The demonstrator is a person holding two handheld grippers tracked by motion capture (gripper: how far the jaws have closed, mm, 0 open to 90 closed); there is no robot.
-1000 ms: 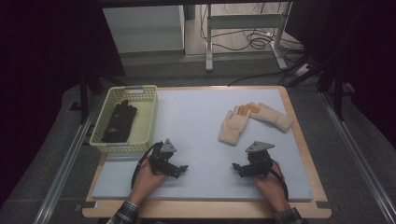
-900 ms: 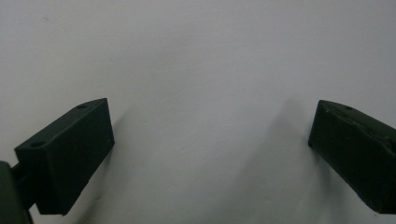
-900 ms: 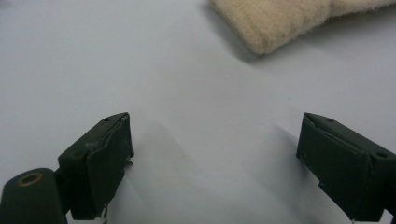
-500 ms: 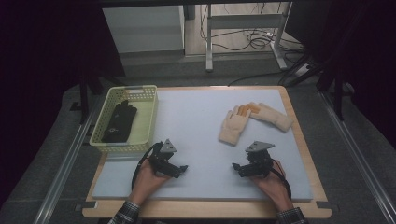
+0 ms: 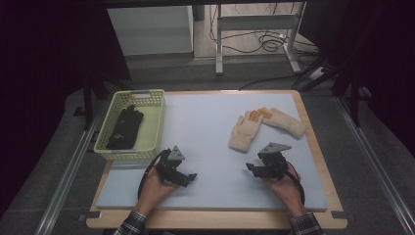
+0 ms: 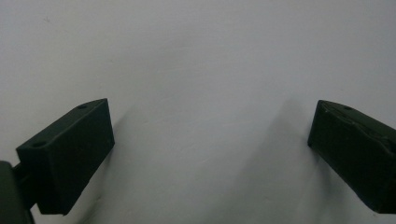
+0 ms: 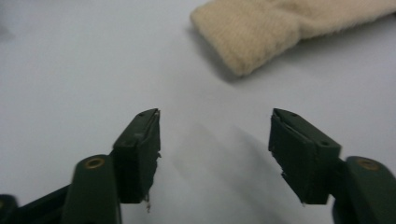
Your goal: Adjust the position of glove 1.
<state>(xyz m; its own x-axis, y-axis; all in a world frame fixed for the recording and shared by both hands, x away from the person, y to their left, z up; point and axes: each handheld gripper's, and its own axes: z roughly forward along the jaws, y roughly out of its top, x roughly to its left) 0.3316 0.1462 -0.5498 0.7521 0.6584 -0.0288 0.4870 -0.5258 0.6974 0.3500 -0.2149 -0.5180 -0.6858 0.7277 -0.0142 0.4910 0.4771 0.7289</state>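
Two cream knit gloves with orange fingertips lie at the right of the white mat [image 5: 205, 122], one [image 5: 244, 133] nearer me and one [image 5: 288, 121] behind it. My right gripper [image 5: 251, 169] rests on the mat just in front of them. Its jaws have just been closing and stand partly open with nothing between them [image 7: 215, 135]. A cream cuff [image 7: 261, 35] lies ahead of them, apart from the tips. My left gripper [image 5: 189, 177] rests on the mat at the front left, with its jaws wide open over bare mat [image 6: 210, 140].
A pale yellow-green basket [image 5: 157, 122] stands at the mat's left edge with a black glove [image 5: 125, 128] inside. The wooden table edge [image 5: 215, 219] runs along the front. Metal rails flank the table. Beyond the far edge are cables and a stand's legs.
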